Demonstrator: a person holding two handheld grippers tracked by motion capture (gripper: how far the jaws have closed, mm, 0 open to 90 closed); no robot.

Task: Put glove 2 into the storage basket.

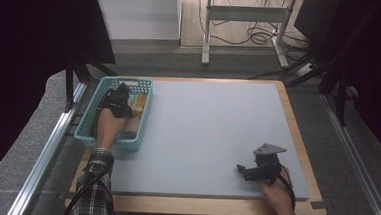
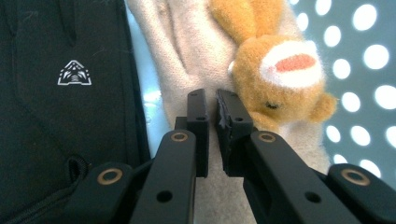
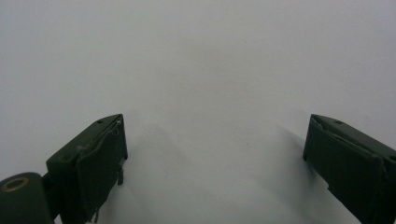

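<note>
Left gripper (image 2: 212, 109) pinches the beige glove (image 2: 180, 51) in the basket (image 1: 89, 112), table's 9 o'clock; soft, light, limp fabric, bunch a fold near the cuff; plush toy (image 2: 275, 60) at 2 o'clock; right gripper (image 3: 215, 154) spread, idle.

- We log the basket (image 1: 89, 131) as teal, with a perforated dot pattern.
- Plush toy (image 2: 275, 60): orange-tan, white muzzle, coral nose.
- Cloth (image 2: 177, 56): cream.
- Glove (image 2: 60, 93): black, small white emblem.
- Bench (image 1: 212, 134): pale grey top, light wood edge.
- Sleeve (image 1: 96, 187): dark plaid.
- Both tongs (image 2: 211, 105) (image 3: 215, 154): black.
</note>
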